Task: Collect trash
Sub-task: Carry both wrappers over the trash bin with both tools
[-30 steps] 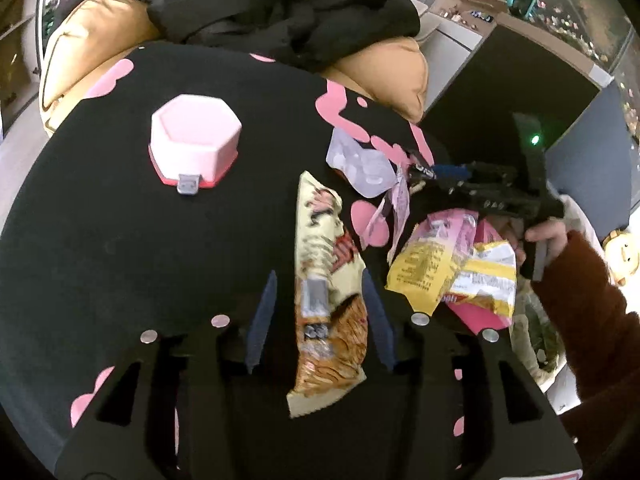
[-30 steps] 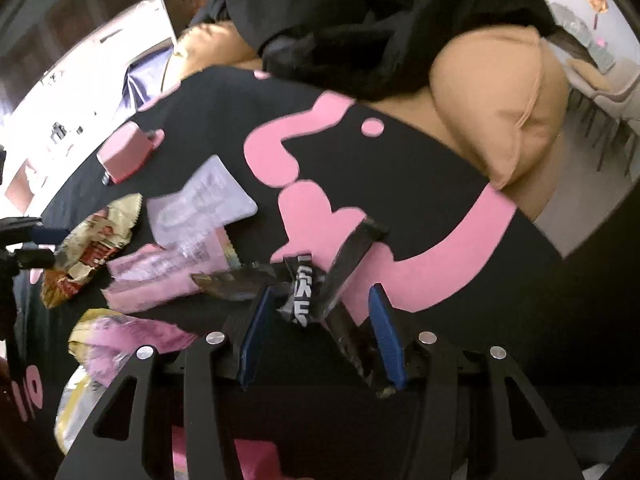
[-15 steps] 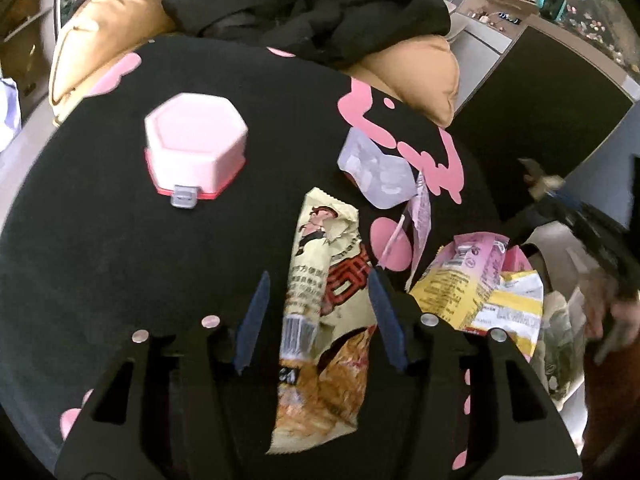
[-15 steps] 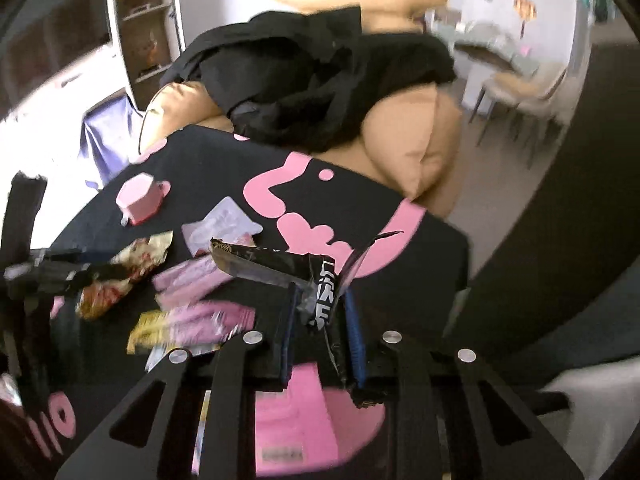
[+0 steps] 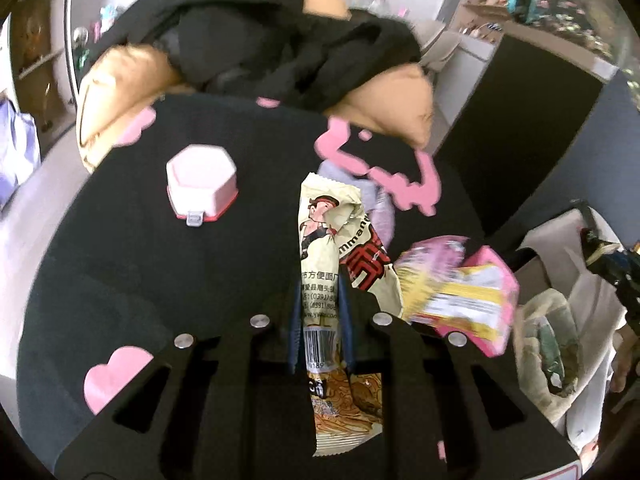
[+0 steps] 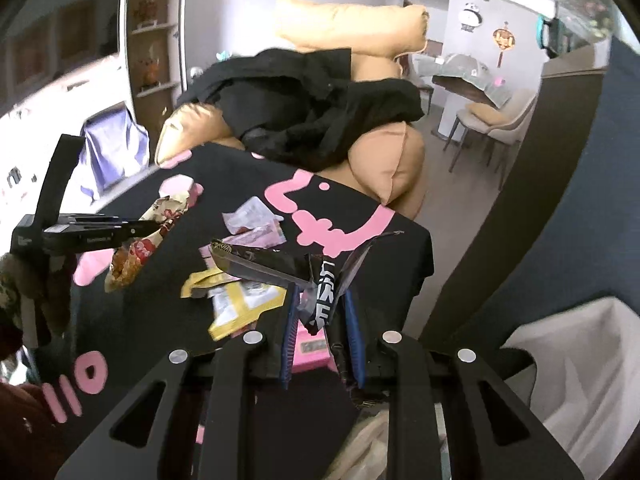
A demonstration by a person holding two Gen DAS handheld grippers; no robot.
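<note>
Two grippers are working over the black-and-pink table (image 5: 120, 280), where one pink hexagonal box (image 5: 202, 184) and three loose wrappers are lying. The left gripper (image 5: 320, 320) is closing its jaws on one cream noodle packet (image 5: 332, 264), which is running lengthwise between its fingers. The right gripper (image 6: 322, 320) is pinching one dark wrapper (image 6: 280, 266), narrowly parted, beside the white-lined bin (image 6: 580, 360).
</note>
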